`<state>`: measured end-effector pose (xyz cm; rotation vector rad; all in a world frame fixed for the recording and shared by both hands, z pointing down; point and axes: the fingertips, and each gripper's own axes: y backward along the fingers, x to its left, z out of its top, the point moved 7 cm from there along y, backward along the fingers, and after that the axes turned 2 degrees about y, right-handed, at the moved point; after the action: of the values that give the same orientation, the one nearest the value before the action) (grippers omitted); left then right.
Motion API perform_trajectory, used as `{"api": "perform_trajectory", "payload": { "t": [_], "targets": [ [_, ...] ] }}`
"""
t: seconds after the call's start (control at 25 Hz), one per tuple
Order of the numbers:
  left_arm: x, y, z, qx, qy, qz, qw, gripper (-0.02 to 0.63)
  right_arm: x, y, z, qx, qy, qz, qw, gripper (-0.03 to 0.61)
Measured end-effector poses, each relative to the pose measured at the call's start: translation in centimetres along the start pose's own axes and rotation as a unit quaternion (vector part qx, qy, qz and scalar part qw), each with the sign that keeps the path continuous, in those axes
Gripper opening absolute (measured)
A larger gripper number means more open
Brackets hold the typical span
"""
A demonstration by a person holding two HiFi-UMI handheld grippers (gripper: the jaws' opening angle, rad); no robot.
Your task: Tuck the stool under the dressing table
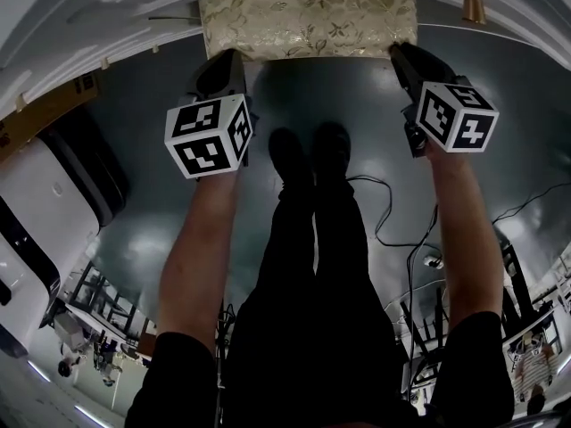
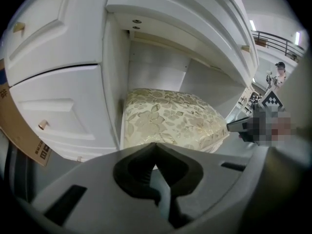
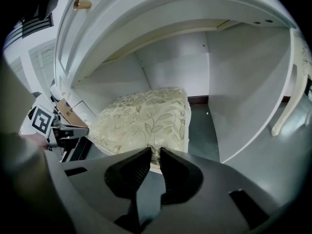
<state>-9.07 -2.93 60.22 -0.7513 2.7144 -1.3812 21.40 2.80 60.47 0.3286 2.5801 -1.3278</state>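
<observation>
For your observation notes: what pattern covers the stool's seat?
Cream stool seat with a gold leaf-and-flower pattern; right gripper view.

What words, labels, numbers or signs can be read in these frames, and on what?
No text can be read.
Cardboard box: dark print and a label, too blurred to read.
Left marker cube, right marker cube: black-and-white square patterns, no lettering.

The stool (image 1: pixel 308 20), padded in cream fabric with a gold leaf pattern, is standing upright and sitting partway inside the kneehole of the white panelled dressing table (image 2: pixel 58 82), its front edge jutting out past the tabletop's curved rim.
</observation>
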Motion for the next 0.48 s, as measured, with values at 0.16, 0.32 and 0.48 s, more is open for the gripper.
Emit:
{"api": "perform_trajectory", "payload": {
  "t": [0.16, 0.32, 0.48],
  "targets": [
    [0.19, -0.26, 0.36, -0.007, -0.003, 0.005, 1.0000, 0.006, 0.23, -0.02, -0.07, -0.005, -0.005, -0.001, 1.000, 0.074],
    [0.00, -0.53, -0.03, -0.018, 0.001, -0.003, 0.9998, 0.006, -0.06, -0.33, 0.00, -0.012, -0.006, -0.013, 1.000, 0.074],
    [-0.10, -0.69, -0.12, -0.022, 0.011, 0.001, 0.9997, 0.006, -0.20, -0.36, 0.01, -0.011, -0.005, -0.009, 1.000, 0.073]
  ]
}}
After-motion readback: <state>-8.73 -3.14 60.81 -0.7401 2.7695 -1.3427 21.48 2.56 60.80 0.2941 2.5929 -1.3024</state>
